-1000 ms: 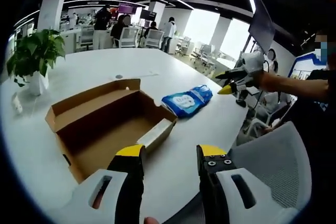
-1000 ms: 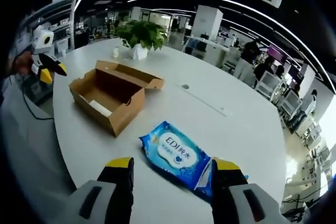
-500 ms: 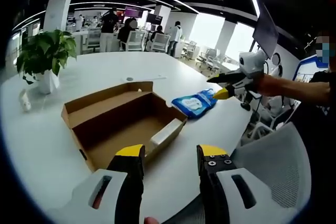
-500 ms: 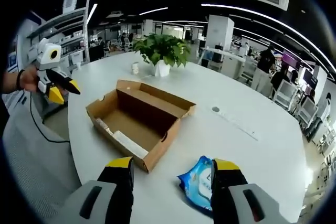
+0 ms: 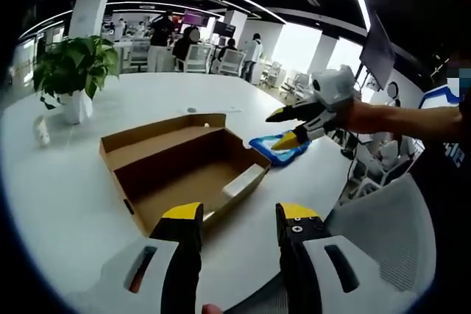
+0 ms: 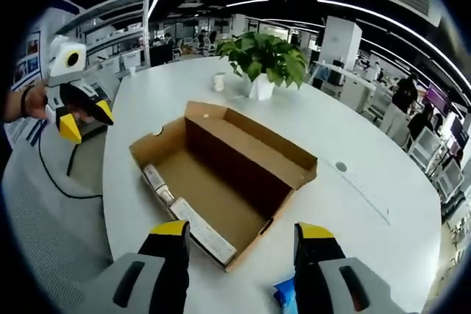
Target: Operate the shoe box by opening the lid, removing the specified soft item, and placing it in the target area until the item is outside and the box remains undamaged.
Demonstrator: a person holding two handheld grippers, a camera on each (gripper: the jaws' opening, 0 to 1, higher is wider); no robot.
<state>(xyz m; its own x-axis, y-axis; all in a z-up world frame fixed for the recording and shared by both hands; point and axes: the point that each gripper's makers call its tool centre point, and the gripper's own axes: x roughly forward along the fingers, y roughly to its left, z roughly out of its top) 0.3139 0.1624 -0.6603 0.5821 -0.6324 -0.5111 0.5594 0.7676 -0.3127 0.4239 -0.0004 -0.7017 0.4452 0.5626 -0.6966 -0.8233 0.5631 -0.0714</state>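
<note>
Partly hidden blue wipes pack (image 5: 276, 154), open shoe box (image 5: 180, 167), both tools spread, empty.

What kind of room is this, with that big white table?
Most likely an open-plan office. Behind the round white table stand desks with office chairs and people at them, long strip lights run across the dark ceiling, and a potted plant sits beyond the open cardboard box.
</note>
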